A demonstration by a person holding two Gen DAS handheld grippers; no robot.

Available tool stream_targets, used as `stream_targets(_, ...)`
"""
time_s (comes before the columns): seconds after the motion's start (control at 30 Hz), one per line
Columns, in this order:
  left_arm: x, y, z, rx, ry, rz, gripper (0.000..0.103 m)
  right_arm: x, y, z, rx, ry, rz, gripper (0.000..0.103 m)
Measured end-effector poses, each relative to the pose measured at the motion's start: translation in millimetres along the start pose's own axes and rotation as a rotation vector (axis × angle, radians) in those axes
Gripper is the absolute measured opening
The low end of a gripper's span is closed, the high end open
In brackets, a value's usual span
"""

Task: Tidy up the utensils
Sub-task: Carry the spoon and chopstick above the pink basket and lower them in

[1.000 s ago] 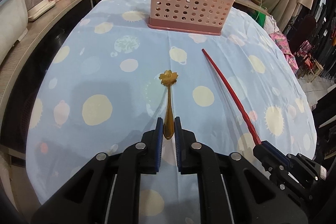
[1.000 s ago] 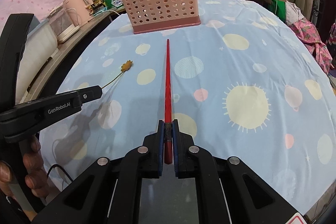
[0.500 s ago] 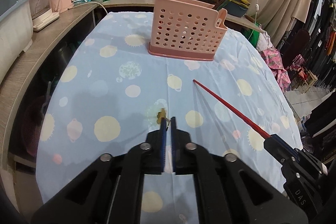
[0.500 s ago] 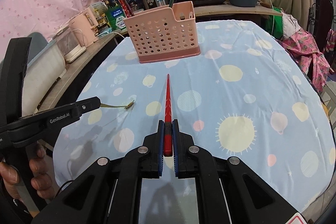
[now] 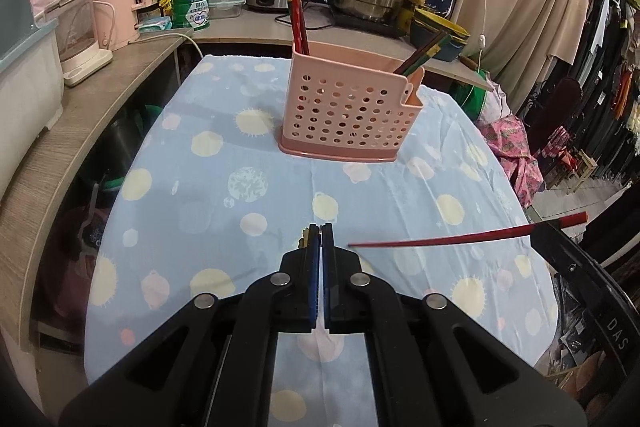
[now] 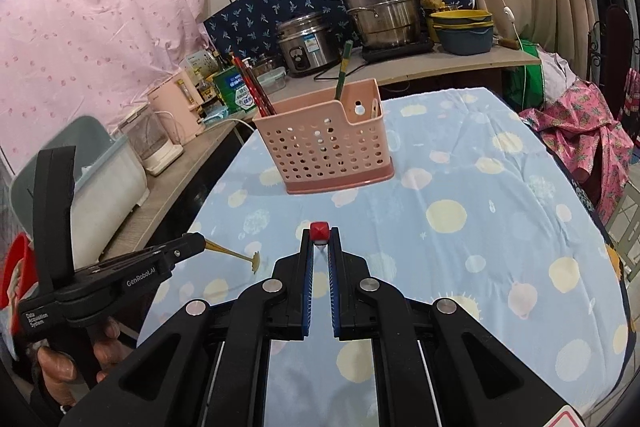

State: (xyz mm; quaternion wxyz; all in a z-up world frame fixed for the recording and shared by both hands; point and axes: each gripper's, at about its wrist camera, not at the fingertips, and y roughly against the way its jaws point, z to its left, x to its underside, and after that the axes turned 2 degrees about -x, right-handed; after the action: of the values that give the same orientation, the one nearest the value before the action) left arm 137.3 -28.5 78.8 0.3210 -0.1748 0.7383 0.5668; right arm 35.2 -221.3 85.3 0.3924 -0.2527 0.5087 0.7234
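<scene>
Left wrist view: left gripper [image 5: 320,227] clamped on gold spoon [image 5: 304,235], only a sliver of its flower-shaped end showing beside the pads; pink perforated holder [image 5: 348,115] straight ahead on the blue spotted worktop [image 5: 192,211], well apart. Red chopstick [image 5: 468,237] crossing from the right, long axis nearly level, thin tip toward the left gripper, thick end pinched by the right gripper at the frame edge.

Right wrist view: right gripper [image 6: 319,231] closed on the chopstick, seen end-on as a red square butt between the pads; shaft hidden behind the fingers. Spoon held clear of the worktop, handle in the left gripper, bowl end pointing right. Holder ahead and slightly left, already carrying red chopsticks in its tall left part and a green stick in the lower right part.

Judged: both utensils lifted; neither long axis yet upright over the holder, so tilting needed before lowering. Left gripper somewhat nearer the tall compartment. Inner dividers not discernible.
</scene>
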Motion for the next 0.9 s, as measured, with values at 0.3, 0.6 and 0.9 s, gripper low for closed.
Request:
stream_targets(0.3, -45.1, 11.5, -3.0, 0.025, 0.001, -0.069, 0.001, -43.5, -3.2, 3.5, -0.008, 0.011, -0.084, 0.007)
stream_targets(0.6, -112.6, 17.9, -6.7, 0.054, 0.015, -0.154, 0.001, -103.2, -7.6, 3.0, -0.011, 0.008, -0.215, 0.007)
stream_targets(0.9, -172.7, 10.7, -9.3, 0.069, 0.04, -0.226, 0.001, -172.7, -25.5, 2.7, -0.037, -0.018, -0.357, 0.007)
